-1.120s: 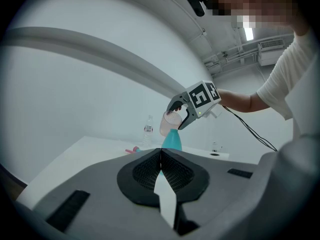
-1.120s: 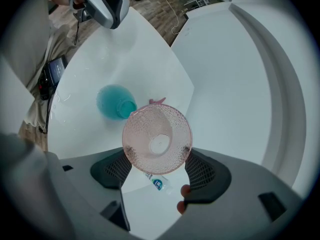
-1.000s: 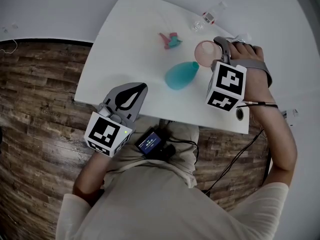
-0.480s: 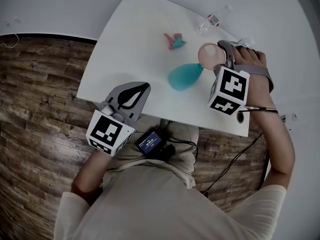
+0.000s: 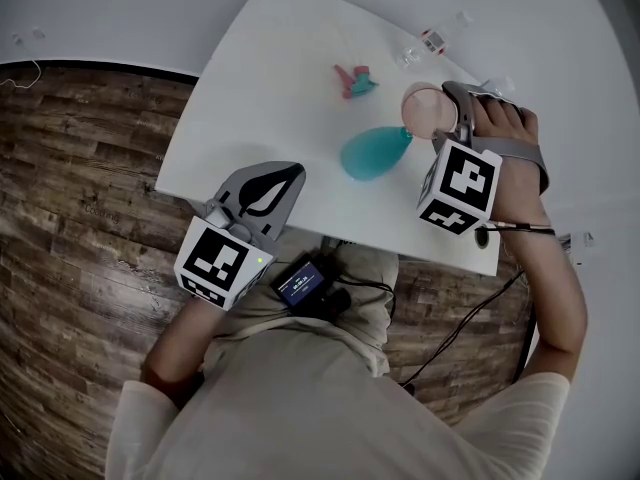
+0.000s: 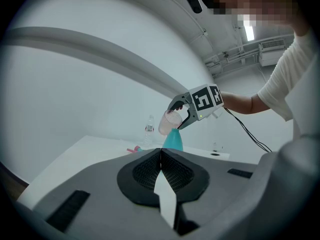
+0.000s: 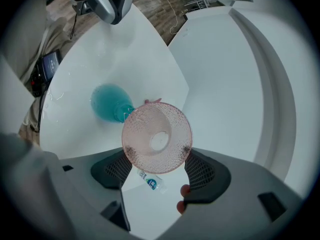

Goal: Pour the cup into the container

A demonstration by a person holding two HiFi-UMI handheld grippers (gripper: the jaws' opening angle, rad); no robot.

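A teal narrow-necked container [image 5: 372,155] stands on the white table [image 5: 270,88]. My right gripper [image 5: 440,120] is shut on a clear pink dimpled cup [image 5: 424,108], held tipped with its rim just above the container's neck. In the right gripper view the cup [image 7: 157,138] sits between both pads, mouth toward the camera, with the container [image 7: 107,103] below-left of it. The left gripper view shows the cup [image 6: 169,122] leaning over the container [image 6: 173,140]. My left gripper [image 5: 268,192] is shut and empty at the table's near-left edge, its jaws pressed together [image 6: 160,156].
A small pink and teal object [image 5: 352,80] lies behind the container. A clear plastic bottle [image 5: 414,52] rests near the table's far right edge, and the bottle [image 7: 150,180] shows under the cup. A black cable port [image 5: 481,231] sits near the front right corner. Wooden floor surrounds the table.
The right gripper has tipped the cup a little further toward the container's neck. The left gripper has stayed in place, shut.
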